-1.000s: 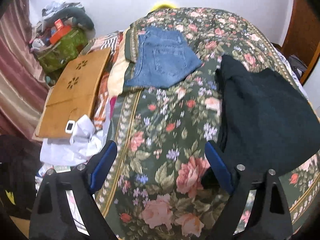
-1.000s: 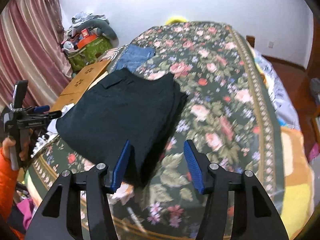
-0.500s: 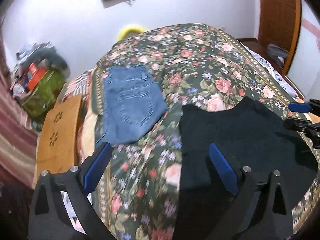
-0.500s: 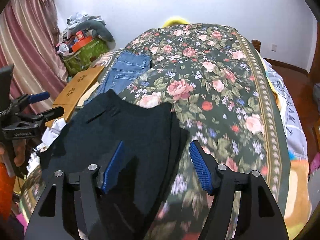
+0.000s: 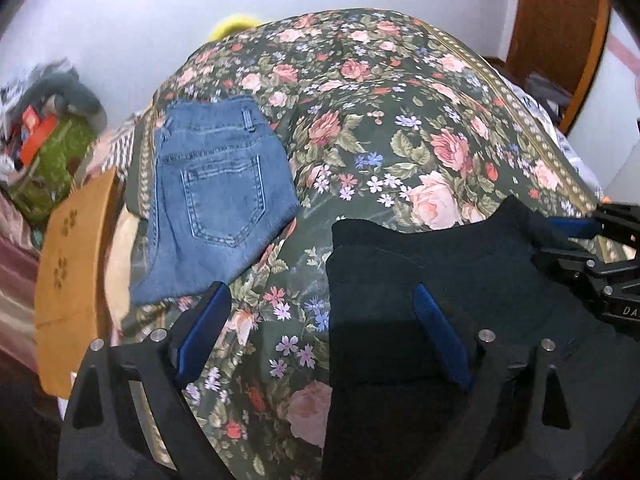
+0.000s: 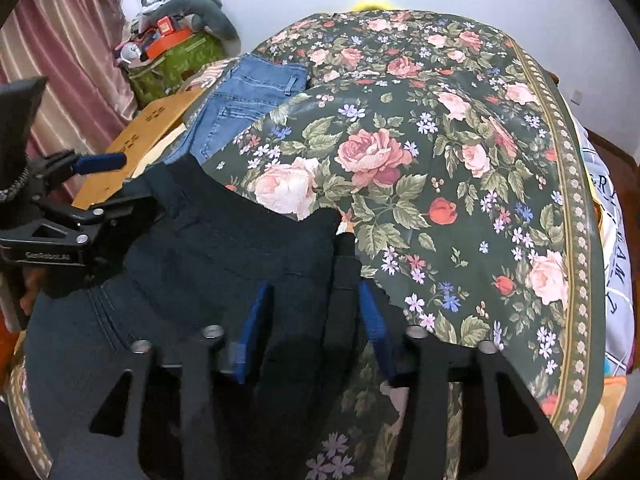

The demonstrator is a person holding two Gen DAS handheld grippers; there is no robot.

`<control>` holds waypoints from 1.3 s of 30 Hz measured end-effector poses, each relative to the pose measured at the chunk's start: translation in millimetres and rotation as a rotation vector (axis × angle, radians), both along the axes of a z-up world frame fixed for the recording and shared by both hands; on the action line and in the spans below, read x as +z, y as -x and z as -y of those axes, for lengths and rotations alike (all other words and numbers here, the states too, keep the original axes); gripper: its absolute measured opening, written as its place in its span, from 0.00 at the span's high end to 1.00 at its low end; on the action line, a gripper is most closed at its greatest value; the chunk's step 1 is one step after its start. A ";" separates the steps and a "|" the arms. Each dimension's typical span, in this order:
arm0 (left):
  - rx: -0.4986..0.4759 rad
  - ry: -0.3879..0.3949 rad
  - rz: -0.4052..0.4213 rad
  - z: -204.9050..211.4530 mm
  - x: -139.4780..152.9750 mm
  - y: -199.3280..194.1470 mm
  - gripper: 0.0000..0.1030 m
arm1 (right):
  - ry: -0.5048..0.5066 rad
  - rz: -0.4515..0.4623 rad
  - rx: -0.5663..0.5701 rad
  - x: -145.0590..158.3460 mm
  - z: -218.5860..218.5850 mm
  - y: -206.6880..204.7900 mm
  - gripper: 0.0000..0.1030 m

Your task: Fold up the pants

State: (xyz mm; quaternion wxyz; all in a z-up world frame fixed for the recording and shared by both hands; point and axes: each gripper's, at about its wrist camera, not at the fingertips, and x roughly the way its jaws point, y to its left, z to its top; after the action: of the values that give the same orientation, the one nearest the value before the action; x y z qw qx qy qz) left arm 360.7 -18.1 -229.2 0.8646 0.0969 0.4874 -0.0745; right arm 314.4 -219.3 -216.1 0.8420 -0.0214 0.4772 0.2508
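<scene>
far left in the left wrist view there's a heap of bags and clothes (image 5: 44, 136) against the wall, a green bag among them, and just nearer sits a tan wooden board (image 5: 70, 280) with flower cut-outs, tucked along the bed's edge. next over, a folded pair of blue jeans (image 5: 218, 196) lies back pocket up on the floral bedspread (image 5: 400, 120), well apart from the action. now the left gripper (image 5: 320, 332) hangs over the bed, its blue-padded fingers (image 5: 202, 330) spread wide with nothing between them but quilt on one side and dark cloth on the other; the right-hand pad sits over the near left edge of the black pants (image 5: 460, 280). those pants lie flat, folded, on the near end of the bed, filling the lower right of this view. at the far right edge the right gripper (image 5: 580, 240) comes in at the pants' far corner, and a wooden door (image 5: 560, 28) stands behind.

switch to the right wrist view: pink curtain (image 6: 76, 52) on the left, then the left gripper (image 6: 132, 184) low over the pants' left corner, one blue pad lifted clear above. the black pants (image 6: 224, 256) spread across the lower left, and the right gripper (image 6: 312, 320) has its fingers (image 6: 252, 328) set astride the thick folded right edge, pads either side of the stack; whether they're actually pinching it i cannot tell. to the right, bare bedspread (image 6: 460, 152).
</scene>
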 end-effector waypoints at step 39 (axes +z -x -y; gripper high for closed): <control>0.049 0.268 -0.206 -19.2 -4.3 54.0 0.02 | -0.174 -0.158 -0.072 0.7 29.8 58.4 0.22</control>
State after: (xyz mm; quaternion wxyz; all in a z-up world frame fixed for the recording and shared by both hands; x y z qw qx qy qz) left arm 306.7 1.0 -233.5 0.8169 -0.0393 0.5612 -0.1273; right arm 256.0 -249.0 -215.3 0.8089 0.0888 0.5188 0.2618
